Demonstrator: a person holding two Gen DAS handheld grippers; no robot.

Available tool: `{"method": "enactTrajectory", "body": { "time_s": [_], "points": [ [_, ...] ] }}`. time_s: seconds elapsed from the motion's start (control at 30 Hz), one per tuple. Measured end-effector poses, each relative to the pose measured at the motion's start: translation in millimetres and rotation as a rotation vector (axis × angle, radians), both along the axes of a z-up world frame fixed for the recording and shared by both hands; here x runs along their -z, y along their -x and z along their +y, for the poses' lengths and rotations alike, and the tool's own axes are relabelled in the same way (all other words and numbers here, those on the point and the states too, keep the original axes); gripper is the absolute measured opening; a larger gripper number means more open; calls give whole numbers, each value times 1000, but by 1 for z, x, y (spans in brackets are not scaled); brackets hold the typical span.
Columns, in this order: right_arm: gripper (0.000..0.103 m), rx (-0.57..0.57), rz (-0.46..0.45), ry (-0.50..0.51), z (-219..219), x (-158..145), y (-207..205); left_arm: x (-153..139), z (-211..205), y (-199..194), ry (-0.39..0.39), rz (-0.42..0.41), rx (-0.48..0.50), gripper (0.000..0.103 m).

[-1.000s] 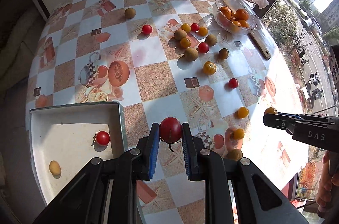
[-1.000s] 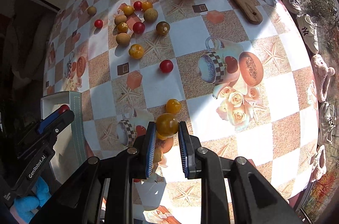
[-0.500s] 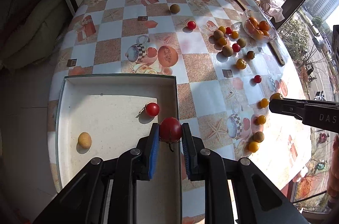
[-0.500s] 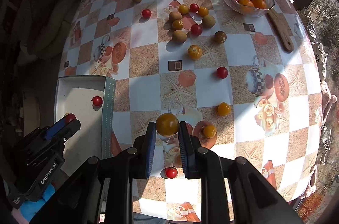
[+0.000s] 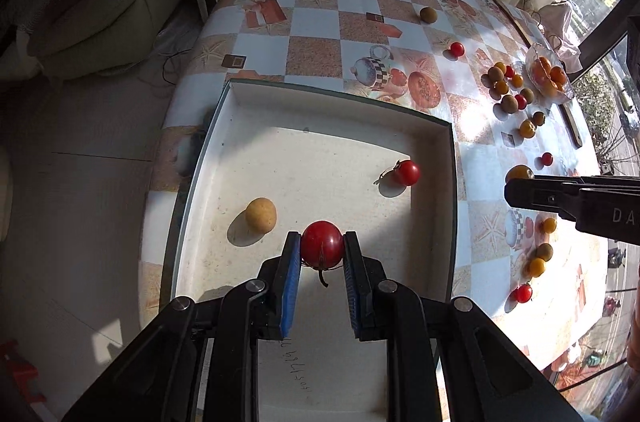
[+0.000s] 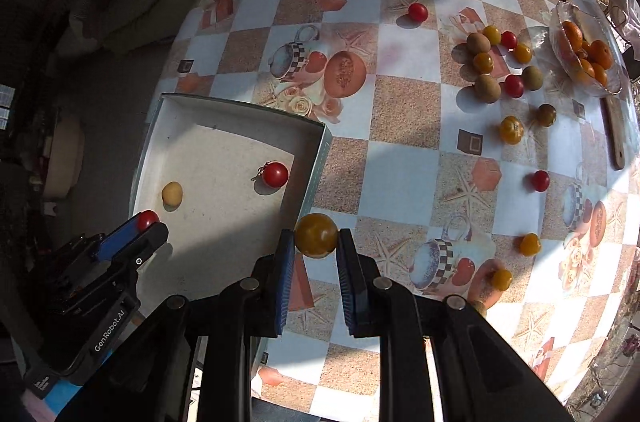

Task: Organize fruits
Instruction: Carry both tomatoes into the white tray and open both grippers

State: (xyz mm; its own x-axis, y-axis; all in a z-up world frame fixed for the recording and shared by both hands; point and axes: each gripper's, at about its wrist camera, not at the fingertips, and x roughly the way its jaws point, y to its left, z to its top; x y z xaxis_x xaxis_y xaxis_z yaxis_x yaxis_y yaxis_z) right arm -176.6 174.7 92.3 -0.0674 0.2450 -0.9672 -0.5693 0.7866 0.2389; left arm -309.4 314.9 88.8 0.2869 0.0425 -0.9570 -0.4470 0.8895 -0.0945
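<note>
- The left gripper points steeply down over a shallow white tray, its blue-padded jaws closed on a red tomato with a short stem hanging below it.
- The right gripper points down just past the tray's right wall, over the tablecloth, and its jaws are clamped on a yellow-orange tomato.
- Inside the tray lie a second red tomato near the right wall and a pale tan fruit towards the left; the rest of the tray floor is bare, with wide room around both fruits.
- The tray sits at the near left corner of a table; its left wall runs along the table's edge, beyond which the floor drops away.
- The table is covered with a checked cloth printed with cups, melons and starfish.
- Between the tray and the far fruits the cloth is open.
- A cluster of small red, yellow and brown fruits lies at the far right, just beside a glass bowl of oranges.
- A long wooden utensil lies along the right edge under the bowl.
- A few loose yellow and red tomatoes are scattered on the near right of the cloth.
- A pale sofa stands on the floor to the left, and windows run down the right side.
</note>
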Motion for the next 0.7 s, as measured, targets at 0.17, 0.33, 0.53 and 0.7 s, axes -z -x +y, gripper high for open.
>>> {"method": "enactTrajectory", "body": {
  "time_s": [0.17,0.33,0.53,0.7],
  "points": [
    [23,-77,29,7,36,14,13,19,16,17,5,40,-56,22],
    [23,-113,73,18,64,34,18,37,27,23,7,75,-100,22],
    [23,-153,99,41,91,57,21,52,28,24,-22,116,-112,22],
    [23,-188,103,73,110,73,24,61,24,21,-25,135,-112,22]
  ]
}}
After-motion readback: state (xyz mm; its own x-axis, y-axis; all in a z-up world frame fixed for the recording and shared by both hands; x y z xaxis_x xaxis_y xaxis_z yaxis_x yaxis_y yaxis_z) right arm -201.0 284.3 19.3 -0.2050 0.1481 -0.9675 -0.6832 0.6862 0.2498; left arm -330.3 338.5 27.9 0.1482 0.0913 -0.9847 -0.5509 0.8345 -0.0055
